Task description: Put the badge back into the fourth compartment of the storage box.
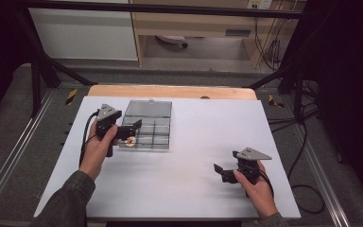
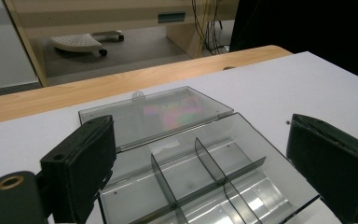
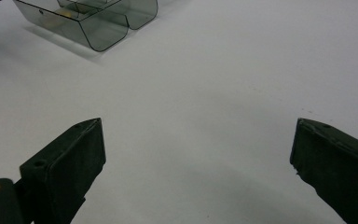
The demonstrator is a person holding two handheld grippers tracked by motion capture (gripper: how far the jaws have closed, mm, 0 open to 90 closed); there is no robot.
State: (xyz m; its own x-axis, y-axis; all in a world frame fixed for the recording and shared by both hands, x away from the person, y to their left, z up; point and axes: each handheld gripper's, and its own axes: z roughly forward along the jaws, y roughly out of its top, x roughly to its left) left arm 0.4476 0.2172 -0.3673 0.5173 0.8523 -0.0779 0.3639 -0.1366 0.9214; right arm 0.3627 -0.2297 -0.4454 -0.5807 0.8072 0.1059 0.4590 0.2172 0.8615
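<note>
A clear compartment box (image 1: pixel 147 126) sits open on the white table (image 1: pixel 194 189), its lid laid flat on the far side. The left gripper (image 1: pixel 131 129) hangs over the box's near-left corner, jaws spread wide with nothing between them (something small and reddish shows below, too blurred to name). The right gripper (image 1: pixel 221 171) hovers well apart, likewise agape and empty.

- One clear compartment box (image 1: pixel 147 126), lid open, near the tabletop's (image 1: pixel 194 179) far left corner
- One small reddish item (image 1: pixel 130 140) inside it
- Two hand-held grippers
</note>
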